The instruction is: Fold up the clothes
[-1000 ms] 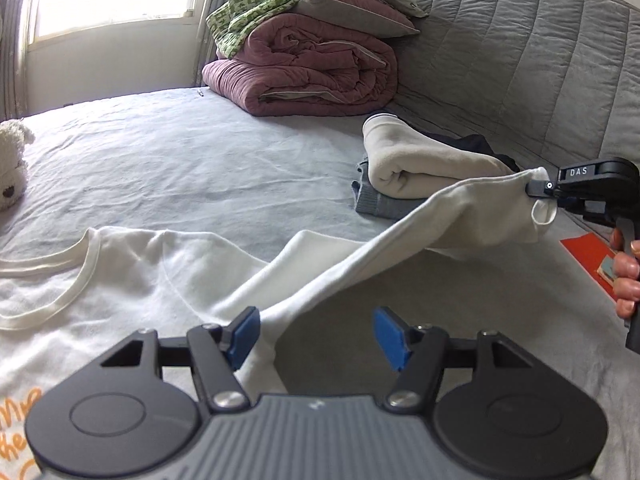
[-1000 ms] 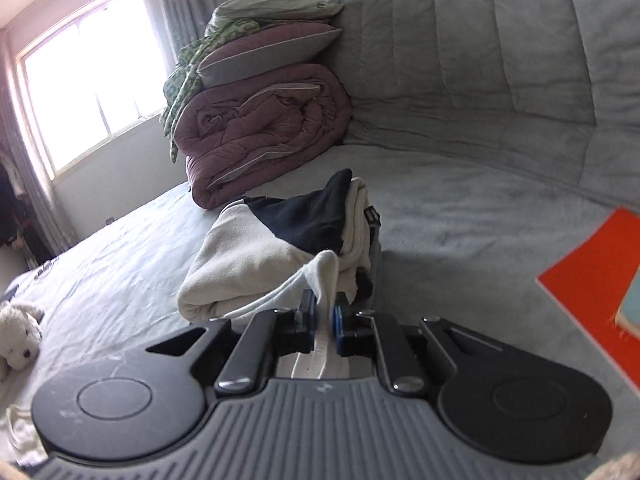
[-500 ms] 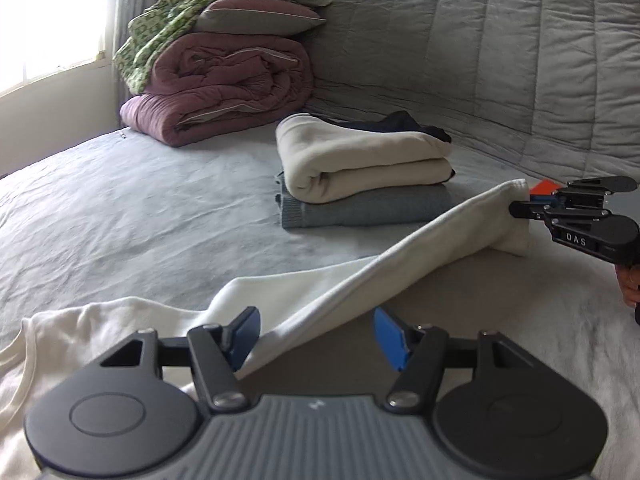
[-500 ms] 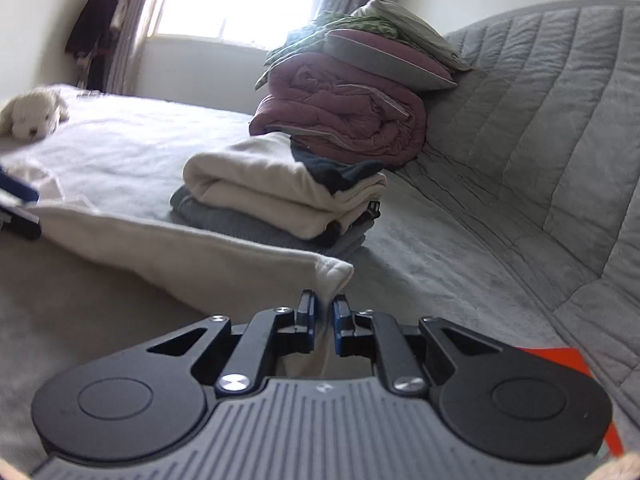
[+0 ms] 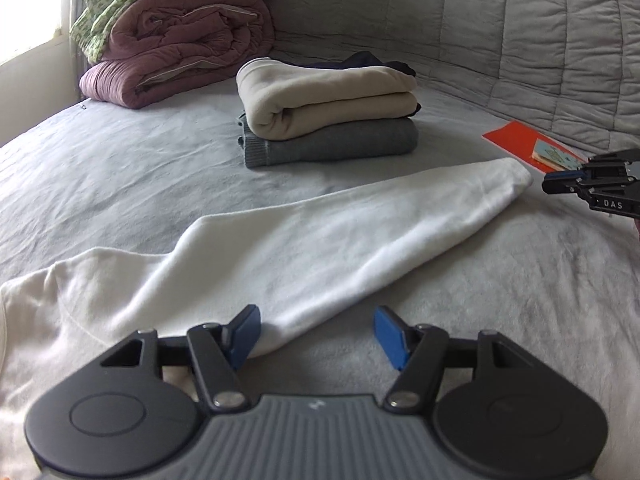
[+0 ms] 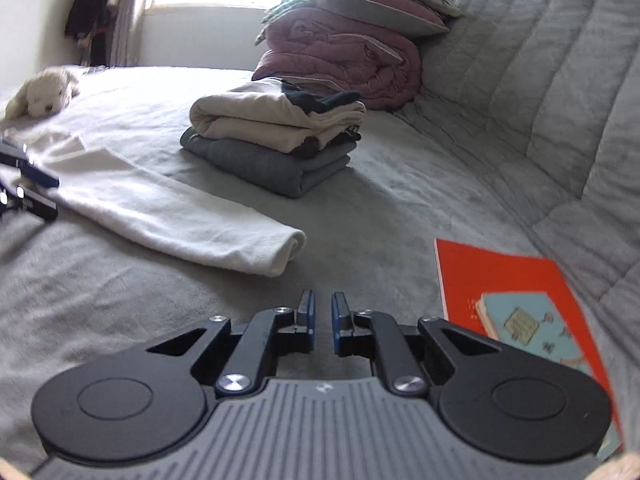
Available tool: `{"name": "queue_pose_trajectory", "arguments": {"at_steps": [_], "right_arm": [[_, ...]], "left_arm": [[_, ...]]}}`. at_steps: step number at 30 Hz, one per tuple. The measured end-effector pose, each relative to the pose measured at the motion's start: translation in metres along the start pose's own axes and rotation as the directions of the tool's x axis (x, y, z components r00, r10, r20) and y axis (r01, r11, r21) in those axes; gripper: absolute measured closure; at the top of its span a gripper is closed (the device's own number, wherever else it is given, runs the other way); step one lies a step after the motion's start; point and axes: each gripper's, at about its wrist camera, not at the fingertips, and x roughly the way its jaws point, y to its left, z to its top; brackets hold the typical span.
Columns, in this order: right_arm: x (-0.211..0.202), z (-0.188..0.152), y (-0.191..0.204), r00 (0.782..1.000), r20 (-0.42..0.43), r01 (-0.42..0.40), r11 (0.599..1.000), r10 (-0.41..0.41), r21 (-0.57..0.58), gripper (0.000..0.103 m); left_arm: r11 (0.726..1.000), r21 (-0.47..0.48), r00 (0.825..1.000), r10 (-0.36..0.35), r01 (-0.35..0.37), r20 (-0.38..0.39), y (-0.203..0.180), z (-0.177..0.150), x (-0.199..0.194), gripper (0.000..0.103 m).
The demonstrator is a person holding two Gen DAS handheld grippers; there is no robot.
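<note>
The white garment (image 5: pixel 304 240) lies spread on the grey bed (image 5: pixel 120 168), its long sleeve (image 6: pixel 180 216) stretched flat across the cover with the cuff end resting just short of your right gripper (image 6: pixel 323 326). That gripper has just been opening: its jaws stand slightly apart with nothing between them, clear of the cuff. Your left gripper (image 5: pixel 316 338) is released too, jaws wide, hovering over the sleeve's near end where it meets the body of the garment (the left pad sits right at the cloth's edge, though whether it touches I cannot tell). Behind the sleeve sits a folded stack (image 5: pixel 328 116): cream on top of grey, something dark tucked in. An orange book (image 6: pixel 508 280) lies to the right, a rolled maroon duvet (image 5: pixel 180 44) at the back, and a plush toy (image 6: pixel 42 94) to the left.
</note>
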Motion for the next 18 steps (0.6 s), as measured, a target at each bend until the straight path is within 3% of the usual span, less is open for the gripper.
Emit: {"name": "queue_pose_trajectory", "arguments": {"at_steps": [3,7,8,10,14,18], "right_arm": [[0.007,0.007,-0.027,0.991,-0.006,-0.126,0.954,0.132,0.272,0.086],[0.020,0.012,-0.056,0.958,0.030,-0.253,0.789,0.287,0.560,0.066],[0.025,0.012,-0.061,0.948,0.038,-0.273,0.745,0.317,0.609,0.065],[0.035,0.012,-0.065,0.933,0.041,-0.289,0.677,0.356,0.677,0.063],[0.054,0.012,-0.066,0.913,0.048,-0.302,0.593,0.404,0.747,0.063],[0.074,0.012,-0.064,0.909,0.051,-0.291,0.541,0.414,0.789,0.063]], "left_arm": [[1.000,-0.002,0.999,0.022,-0.022,0.049,-0.004,-0.010,0.000,0.037],[0.999,0.006,0.997,0.037,-0.037,0.072,-0.006,-0.012,0.000,0.036],[0.999,0.003,0.997,0.036,-0.036,0.073,-0.006,-0.012,0.000,0.036],[0.999,-0.003,0.997,0.032,-0.032,0.074,-0.004,-0.012,0.000,0.035],[1.000,-0.010,0.997,0.028,-0.028,0.077,-0.003,-0.013,0.001,0.035],[1.000,-0.013,0.997,0.026,-0.025,0.079,-0.003,-0.013,0.001,0.035]]}}
